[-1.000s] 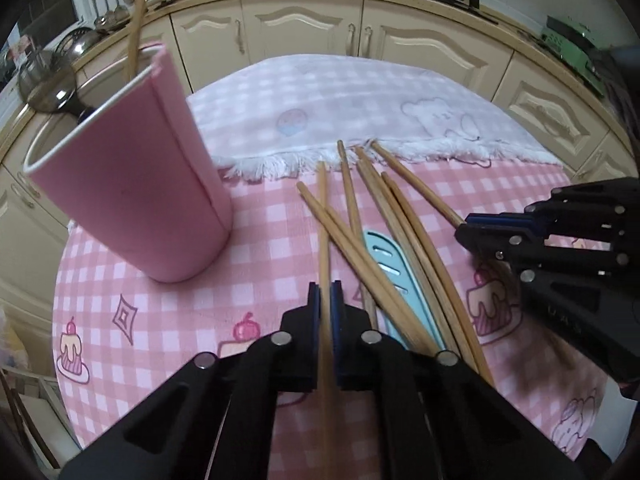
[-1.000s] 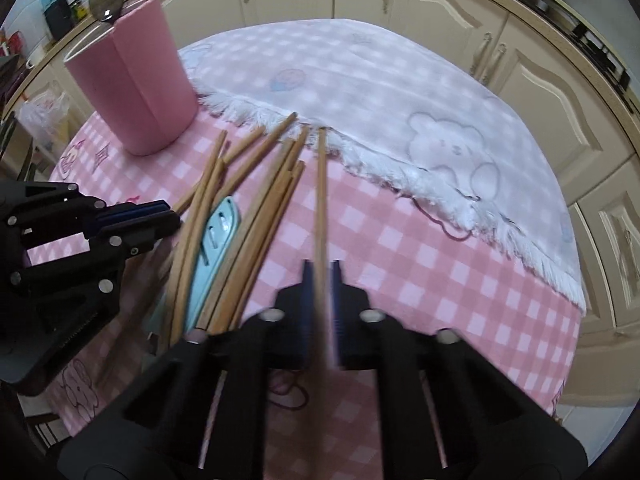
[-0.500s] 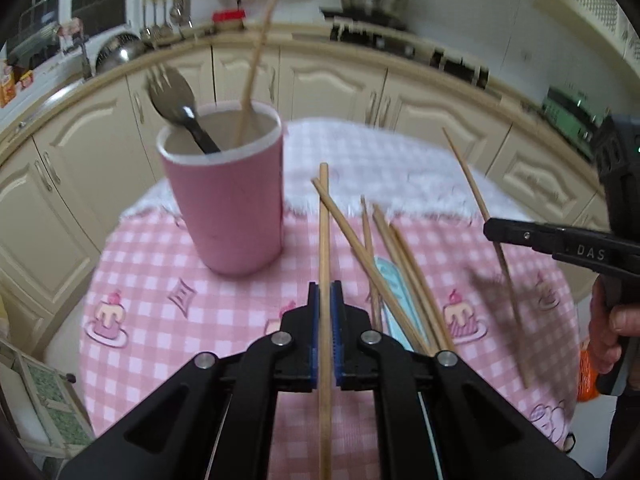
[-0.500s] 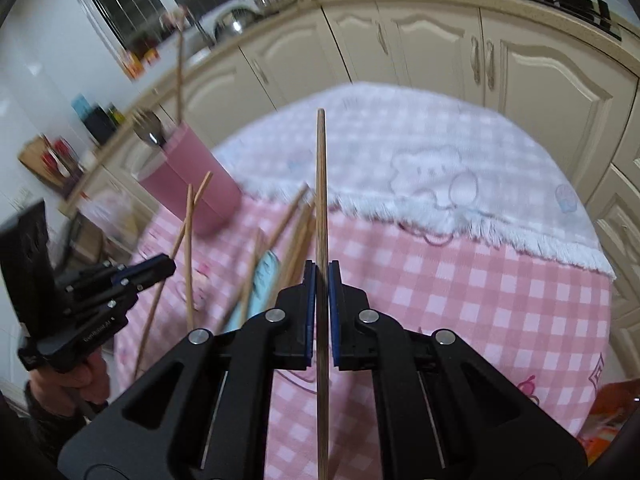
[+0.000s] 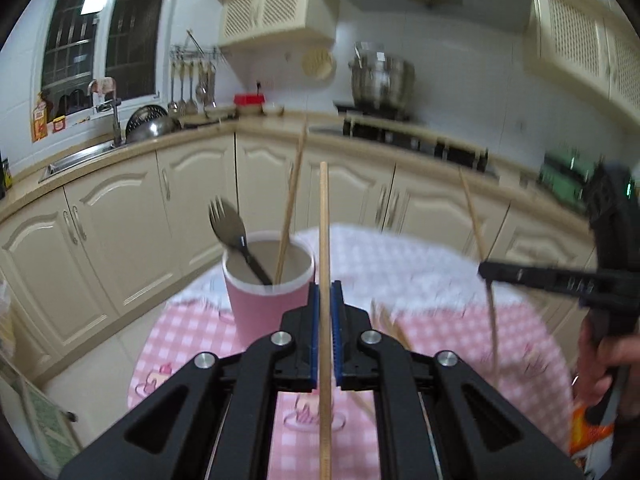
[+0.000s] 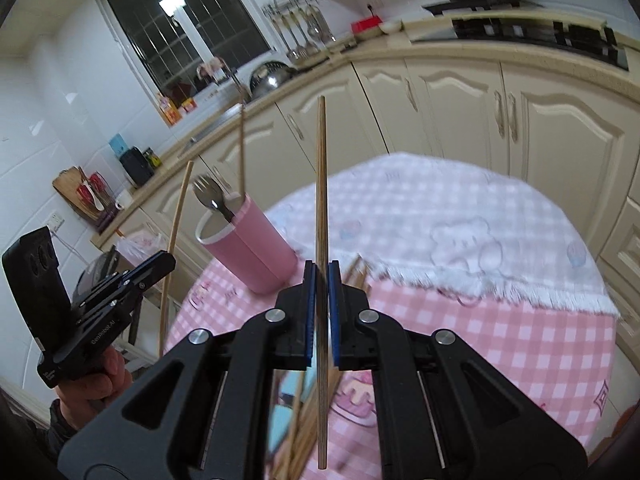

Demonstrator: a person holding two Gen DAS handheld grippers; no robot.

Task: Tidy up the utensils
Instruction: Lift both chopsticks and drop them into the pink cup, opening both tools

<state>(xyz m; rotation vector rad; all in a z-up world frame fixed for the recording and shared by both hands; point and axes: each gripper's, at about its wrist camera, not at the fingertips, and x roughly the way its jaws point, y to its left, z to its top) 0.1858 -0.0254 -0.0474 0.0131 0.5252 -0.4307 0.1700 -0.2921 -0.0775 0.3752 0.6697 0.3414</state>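
Observation:
My left gripper (image 5: 325,300) is shut on a wooden chopstick (image 5: 324,240) that stands up past the pink cup (image 5: 264,304). The cup holds a metal spork (image 5: 228,224) and one chopstick (image 5: 290,208). My right gripper (image 6: 321,280) is shut on another chopstick (image 6: 320,184), raised above the pink checked tablecloth (image 6: 500,344). Each gripper shows in the other's view with its chopstick: the right gripper (image 5: 486,270) at the right, the left gripper (image 6: 170,260) at the left. Loose chopsticks (image 6: 356,276) and a light-blue utensil (image 6: 280,420) lie on the table.
A white bear-print cloth (image 6: 440,224) covers the far half of the round table. Cream kitchen cabinets (image 5: 120,232) and a counter with a sink, hanging ladles and a stove with a pot (image 5: 380,76) ring the table. A person's hand (image 5: 608,364) holds the right gripper.
Both grippers have lifted their chopsticks off the table and tilted upward, so the views now take in the kitchen walls. The pink cup has dropped lower in the left wrist view.

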